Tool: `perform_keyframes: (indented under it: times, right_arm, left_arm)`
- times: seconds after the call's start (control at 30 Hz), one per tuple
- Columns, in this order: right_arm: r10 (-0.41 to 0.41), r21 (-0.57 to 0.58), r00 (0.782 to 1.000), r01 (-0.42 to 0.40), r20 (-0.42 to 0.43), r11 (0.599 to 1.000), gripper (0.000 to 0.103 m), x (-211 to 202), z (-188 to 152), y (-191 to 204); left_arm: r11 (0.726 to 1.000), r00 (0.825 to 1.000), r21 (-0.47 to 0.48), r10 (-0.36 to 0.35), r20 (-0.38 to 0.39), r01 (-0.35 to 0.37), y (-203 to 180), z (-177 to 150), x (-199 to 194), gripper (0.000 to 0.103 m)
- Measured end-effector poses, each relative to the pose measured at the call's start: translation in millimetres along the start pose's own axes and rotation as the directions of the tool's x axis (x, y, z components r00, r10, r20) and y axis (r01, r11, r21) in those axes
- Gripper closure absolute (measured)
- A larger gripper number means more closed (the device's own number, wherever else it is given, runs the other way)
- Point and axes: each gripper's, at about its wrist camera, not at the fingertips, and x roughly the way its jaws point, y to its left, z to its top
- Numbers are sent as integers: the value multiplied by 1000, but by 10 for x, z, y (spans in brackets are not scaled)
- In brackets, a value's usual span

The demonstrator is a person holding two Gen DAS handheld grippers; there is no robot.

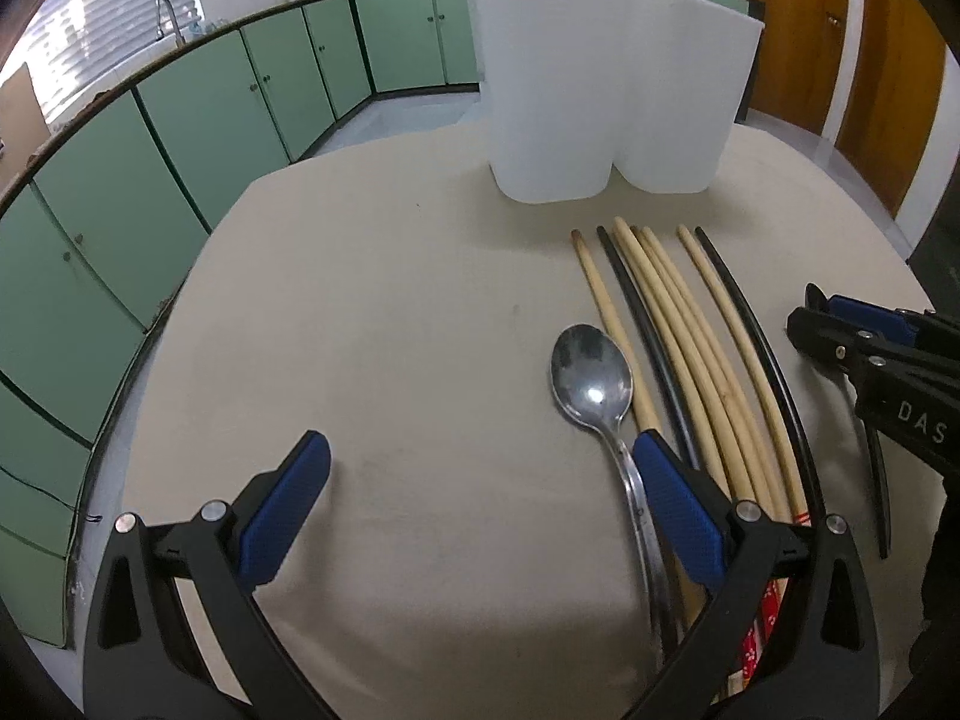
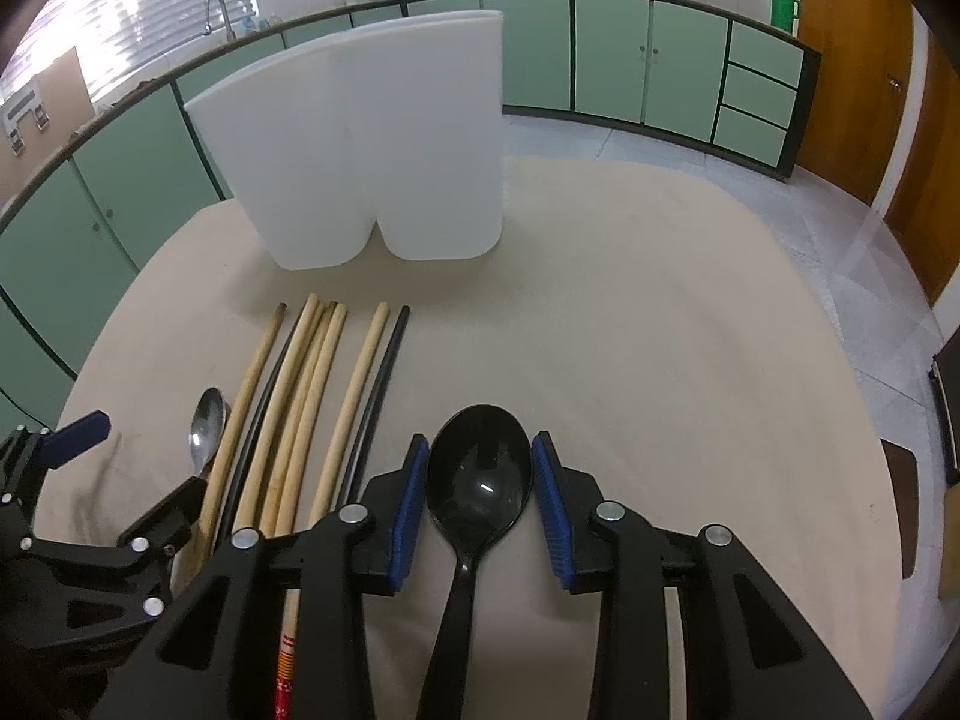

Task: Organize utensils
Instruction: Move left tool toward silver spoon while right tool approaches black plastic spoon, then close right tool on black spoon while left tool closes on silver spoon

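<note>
A white two-compartment holder [image 1: 606,96] stands at the far side of the beige table; it also shows in the right wrist view [image 2: 366,144]. Several wooden and black chopsticks [image 1: 678,330] lie side by side in front of it, also seen from the right wrist [image 2: 312,396]. A metal spoon [image 1: 591,378] lies left of them, its handle just inside my right-hand finger. My left gripper [image 1: 480,504] is open and empty. My right gripper [image 2: 480,498] is open, its blue pads on either side of a black spoon [image 2: 480,480] lying on the table.
The table [image 1: 390,330] is round with a beige cloth. Green cabinets [image 1: 198,120] curve around behind it, with a sink and pots on the counter. A wooden door [image 2: 852,60] is at the right. My right gripper appears at the right edge of the left wrist view [image 1: 870,354].
</note>
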Motion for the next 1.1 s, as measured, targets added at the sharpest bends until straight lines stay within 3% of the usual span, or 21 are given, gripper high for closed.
perform_keyframes:
  times: [0.4, 0.63, 1.1]
  right_arm:
    - [-13, -27, 1000, 13, 14, 1000, 68, 24, -66, 83]
    - [13, -4, 1000, -13, 20, 1000, 50, -60, -77, 61]
    - [-24, -3, 1000, 24, -5, 1000, 50, 97, -35, 84]
  left_arm:
    - [1000, 1000, -16, 7, 5, -7, 228, -16, 6, 5]
    - [999, 999, 2, -32, 31, 32, 174, 58, -81, 5]
    - [1000, 1000, -8, 17, 1, -17, 88, 345, 183, 5]
